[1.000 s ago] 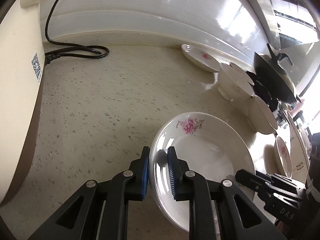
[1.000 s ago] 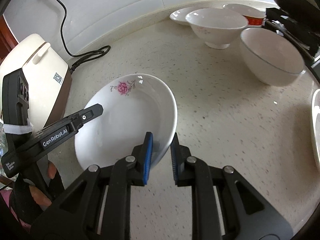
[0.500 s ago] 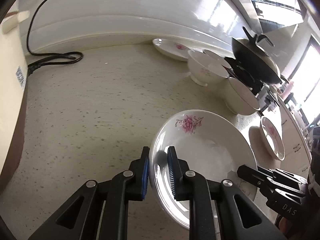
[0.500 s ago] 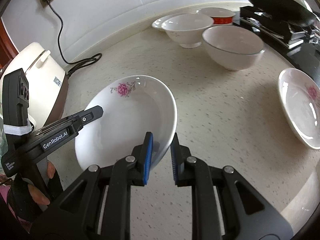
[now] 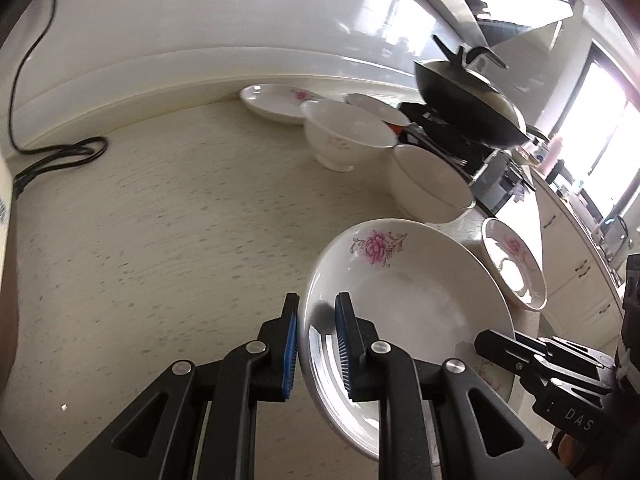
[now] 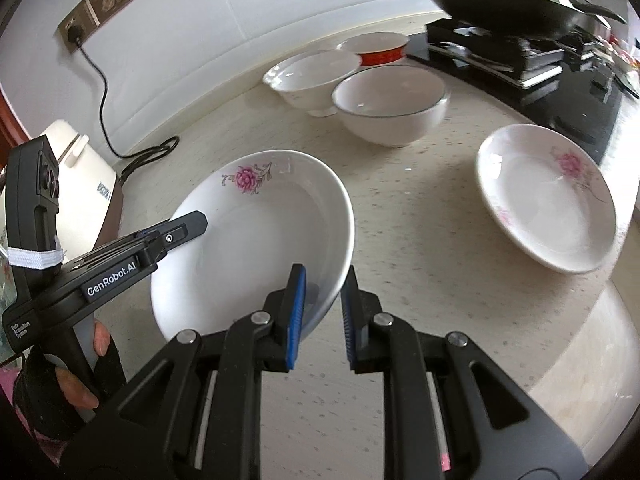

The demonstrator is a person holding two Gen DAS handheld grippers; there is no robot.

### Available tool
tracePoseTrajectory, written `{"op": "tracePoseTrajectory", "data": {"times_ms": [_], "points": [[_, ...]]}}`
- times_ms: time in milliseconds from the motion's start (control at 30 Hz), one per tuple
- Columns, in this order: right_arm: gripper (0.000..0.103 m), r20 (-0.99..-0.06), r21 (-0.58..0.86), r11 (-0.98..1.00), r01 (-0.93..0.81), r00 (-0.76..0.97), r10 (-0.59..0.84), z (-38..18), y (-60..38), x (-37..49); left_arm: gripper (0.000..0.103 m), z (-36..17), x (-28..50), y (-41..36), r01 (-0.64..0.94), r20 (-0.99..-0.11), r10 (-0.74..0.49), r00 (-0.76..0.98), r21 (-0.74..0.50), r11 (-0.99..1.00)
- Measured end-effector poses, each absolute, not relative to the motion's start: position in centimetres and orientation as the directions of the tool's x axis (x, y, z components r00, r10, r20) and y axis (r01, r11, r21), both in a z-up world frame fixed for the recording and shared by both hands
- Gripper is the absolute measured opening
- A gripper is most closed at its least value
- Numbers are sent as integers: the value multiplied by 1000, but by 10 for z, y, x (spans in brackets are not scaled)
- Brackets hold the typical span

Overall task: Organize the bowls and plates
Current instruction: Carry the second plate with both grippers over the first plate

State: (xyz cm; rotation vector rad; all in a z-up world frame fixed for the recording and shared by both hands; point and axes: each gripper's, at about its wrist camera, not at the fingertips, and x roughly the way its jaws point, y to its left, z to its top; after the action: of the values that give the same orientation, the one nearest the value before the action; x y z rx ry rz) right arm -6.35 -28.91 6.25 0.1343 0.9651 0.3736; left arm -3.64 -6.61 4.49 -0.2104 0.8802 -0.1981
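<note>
A white deep plate with a pink flower [image 5: 408, 292] [image 6: 260, 232] hangs tilted above the speckled counter, carried by both grippers. My left gripper [image 5: 316, 304] is shut on its left rim, one blue pad inside and one outside. On the opposite rim my right gripper [image 6: 322, 276] is shut in the same way. Each gripper shows in the other's view: the left gripper [image 6: 188, 228] at the plate's left, the right gripper [image 5: 492, 340] at its right. A second flowered plate [image 6: 548, 208] [image 5: 514, 264] lies on the counter to the right.
Behind stand a plain white bowl [image 6: 388, 104], a footed white bowl [image 6: 316, 76], a red-banded bowl [image 6: 374, 46] and a flowered plate by the wall [image 5: 276, 100]. A black wok [image 5: 468, 108] sits on the stove at right. A cream appliance [image 6: 80, 184] and its cord [image 5: 60, 152] are at left.
Both grippers have carried the plate to the right along the counter and a little upward. The second flowered plate and the stove have come into fuller view. The grips are unchanged.
</note>
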Motion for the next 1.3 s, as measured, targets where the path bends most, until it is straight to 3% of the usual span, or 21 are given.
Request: {"op": "tracePoseTrajectory", "data": {"times_ms": [767, 1300], "points": [[20, -764, 289, 957, 7, 604, 227, 80, -418, -63, 19, 64, 11, -203, 321, -717, -406, 567, -262, 910], [20, -782, 266, 961, 75, 600, 169, 73, -474, -26, 19, 48, 49, -262, 346, -744, -421, 519, -267, 899]]}}
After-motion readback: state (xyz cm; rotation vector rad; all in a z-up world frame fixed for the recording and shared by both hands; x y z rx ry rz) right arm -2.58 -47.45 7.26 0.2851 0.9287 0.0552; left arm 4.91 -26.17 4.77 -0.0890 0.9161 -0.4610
